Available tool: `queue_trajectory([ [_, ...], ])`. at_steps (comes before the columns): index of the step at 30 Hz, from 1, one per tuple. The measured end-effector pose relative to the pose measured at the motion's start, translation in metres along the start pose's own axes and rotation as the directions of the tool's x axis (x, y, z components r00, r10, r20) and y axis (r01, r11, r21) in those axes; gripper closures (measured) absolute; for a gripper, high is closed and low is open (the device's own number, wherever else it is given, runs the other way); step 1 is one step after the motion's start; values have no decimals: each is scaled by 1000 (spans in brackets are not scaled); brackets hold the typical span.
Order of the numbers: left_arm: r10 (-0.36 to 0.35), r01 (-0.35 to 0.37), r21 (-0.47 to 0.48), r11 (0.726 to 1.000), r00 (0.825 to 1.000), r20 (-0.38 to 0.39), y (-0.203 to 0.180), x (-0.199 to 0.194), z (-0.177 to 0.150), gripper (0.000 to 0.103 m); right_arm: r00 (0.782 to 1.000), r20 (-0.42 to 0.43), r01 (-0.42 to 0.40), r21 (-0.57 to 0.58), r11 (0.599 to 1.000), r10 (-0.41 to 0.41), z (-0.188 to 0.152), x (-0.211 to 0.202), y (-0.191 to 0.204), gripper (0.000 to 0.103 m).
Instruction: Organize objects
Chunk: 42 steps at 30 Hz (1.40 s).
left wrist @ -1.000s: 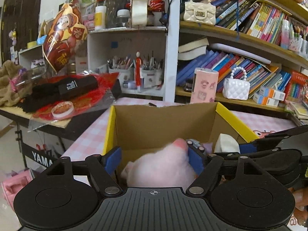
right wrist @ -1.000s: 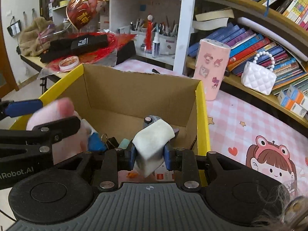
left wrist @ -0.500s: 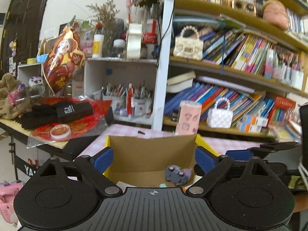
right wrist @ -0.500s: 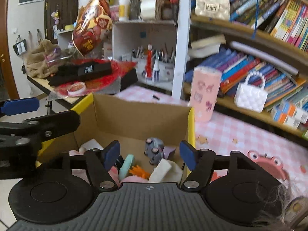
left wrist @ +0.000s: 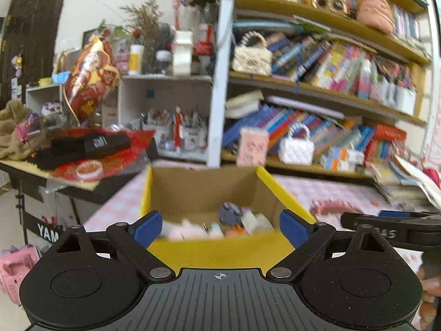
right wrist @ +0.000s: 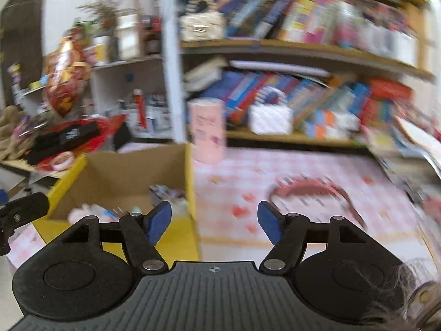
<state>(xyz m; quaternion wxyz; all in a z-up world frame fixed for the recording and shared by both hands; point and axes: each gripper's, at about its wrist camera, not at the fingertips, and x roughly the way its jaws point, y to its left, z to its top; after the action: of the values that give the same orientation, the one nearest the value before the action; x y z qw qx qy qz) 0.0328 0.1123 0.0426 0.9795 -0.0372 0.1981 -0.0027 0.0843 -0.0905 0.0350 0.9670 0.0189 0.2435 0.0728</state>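
A cardboard box with yellow flaps [left wrist: 204, 195] stands on the pink checked table. Inside lie a pink plush toy [left wrist: 182, 227], a small grey toy car [left wrist: 230, 213], a white block [left wrist: 255, 219] and other small items. My left gripper [left wrist: 219, 227] is open and empty, held back from the box's near flap. My right gripper [right wrist: 214, 224] is open and empty, to the right of the box [right wrist: 118, 176] above its right flap and the table. The right view is blurred by motion.
A pink patterned canister [left wrist: 252, 149] stands behind the box, also in the right view [right wrist: 208, 129]. A pink cartoon print [right wrist: 311, 190] marks the tablecloth. Bookshelves [left wrist: 317, 104] fill the back. A side table [left wrist: 71, 160] with black and red items is at left.
Both grippers opened and let go: the pink plush and the white block now lie in the box. Both grippers pulled back; the right one swung to the right.
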Motion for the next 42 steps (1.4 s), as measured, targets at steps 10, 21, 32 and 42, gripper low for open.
queue_trajectory([
  [10, -56, 70, 103, 992, 989, -134, -55, -18, -47, 9, 969, -117, 233, 125, 964, -219, -73, -67, -41, 27],
  [21, -81, 102, 133, 986, 985, -156, -87, -18, -56, 8, 953, -126, 289, 103, 952, -275, -95, -93, -56, 23],
  [32, -79, 108, 182, 977, 984, -159, -109, -18, -59, 3, 950, -87, 306, 81, 949, -299, -88, -99, -63, 16],
  [42, -46, 80, 174, 981, 980, -195, -107, -18, -61, 1, 946, -103, 315, 75, 946, -307, -92, -103, -60, 8],
])
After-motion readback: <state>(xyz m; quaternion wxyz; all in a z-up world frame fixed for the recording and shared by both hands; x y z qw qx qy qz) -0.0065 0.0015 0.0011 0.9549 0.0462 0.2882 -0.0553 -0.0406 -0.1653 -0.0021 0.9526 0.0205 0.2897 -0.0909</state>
